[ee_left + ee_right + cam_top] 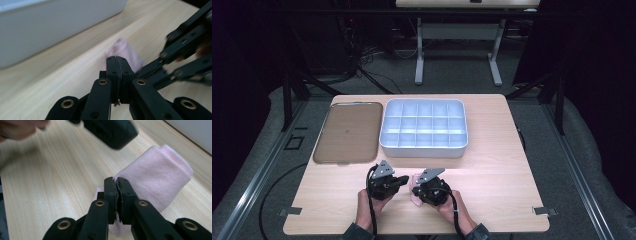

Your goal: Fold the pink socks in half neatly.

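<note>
Right gripper view: the right gripper (116, 182) pinches the pink sock's (155, 175) edge on the table (50, 182); the left gripper (116, 61), jaws shut and empty, hovers beside it. Folding looks underway; next, lifting toward the 15-cell organizer (424, 145).

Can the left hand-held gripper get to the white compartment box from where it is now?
Probably yes: the left hand-held gripper sits just short of the compartment box, with bare table between them.
</note>
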A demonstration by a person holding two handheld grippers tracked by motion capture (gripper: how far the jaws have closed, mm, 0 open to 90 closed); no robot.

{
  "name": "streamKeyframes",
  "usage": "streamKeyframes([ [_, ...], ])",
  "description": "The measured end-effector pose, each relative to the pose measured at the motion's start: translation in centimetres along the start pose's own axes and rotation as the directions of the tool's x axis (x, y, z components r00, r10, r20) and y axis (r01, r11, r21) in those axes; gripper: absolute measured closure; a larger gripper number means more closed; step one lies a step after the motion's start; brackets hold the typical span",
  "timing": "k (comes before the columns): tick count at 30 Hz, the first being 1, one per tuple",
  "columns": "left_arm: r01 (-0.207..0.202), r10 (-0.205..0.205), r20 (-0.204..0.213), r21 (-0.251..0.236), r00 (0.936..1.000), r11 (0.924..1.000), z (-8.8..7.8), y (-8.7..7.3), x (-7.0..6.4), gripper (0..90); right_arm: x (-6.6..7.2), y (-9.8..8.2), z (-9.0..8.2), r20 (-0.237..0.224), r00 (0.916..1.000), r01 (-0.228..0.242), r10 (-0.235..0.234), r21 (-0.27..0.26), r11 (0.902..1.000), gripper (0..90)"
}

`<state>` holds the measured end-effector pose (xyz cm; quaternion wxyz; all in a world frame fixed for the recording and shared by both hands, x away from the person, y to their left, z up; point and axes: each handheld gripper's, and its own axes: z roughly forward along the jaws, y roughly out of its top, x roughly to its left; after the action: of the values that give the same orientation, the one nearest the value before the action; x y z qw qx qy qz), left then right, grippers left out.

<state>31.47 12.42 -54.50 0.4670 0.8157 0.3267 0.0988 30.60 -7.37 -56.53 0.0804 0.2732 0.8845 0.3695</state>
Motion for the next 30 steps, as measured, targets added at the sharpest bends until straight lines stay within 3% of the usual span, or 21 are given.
streamKeyframes([
  [5,-0.029,0.028,0.073,0.007,0.9969,0.9996,0.8,1.8,-0.3,89.2,0.0,-0.1,0.0,-0.004,1.0000,-0.004,0.004,-0.001,1.0000,86.8],
  [8,-0.040,0.036,0.090,0.043,0.9953,0.9983,2.2,2.2,-0.4,89.3,-0.1,-0.2,0.0,-0.012,0.9998,-0.015,0.015,-0.011,0.9998,86.8],
  [12,-0.059,0.050,0.081,0.110,0.9954,0.9921,4.1,2.0,-0.2,89.4,-0.2,-0.3,0.0,-0.017,0.9997,-0.019,0.018,-0.021,0.9996,86.8],
  [17,-0.057,0.049,0.060,0.144,0.9970,0.9880,5.0,1.3,0.1,89.6,-0.2,-0.6,-0.1,-0.015,0.9994,-0.032,0.032,-0.037,0.9988,86.2],
  [22,-0.018,0.009,0.064,0.148,0.9979,0.9889,5.3,0.8,0.7,89.8,0.1,-0.7,-0.4,0.008,0.9993,-0.036,0.036,-0.032,0.9988,85.4],
  [30,-0.012,0.004,0.062,0.136,0.9981,0.9907,5.2,0.5,0.7,89.9,0.2,-0.8,-0.9,0.007,0.9983,-0.059,0.059,-0.007,0.9983,83.5],
])
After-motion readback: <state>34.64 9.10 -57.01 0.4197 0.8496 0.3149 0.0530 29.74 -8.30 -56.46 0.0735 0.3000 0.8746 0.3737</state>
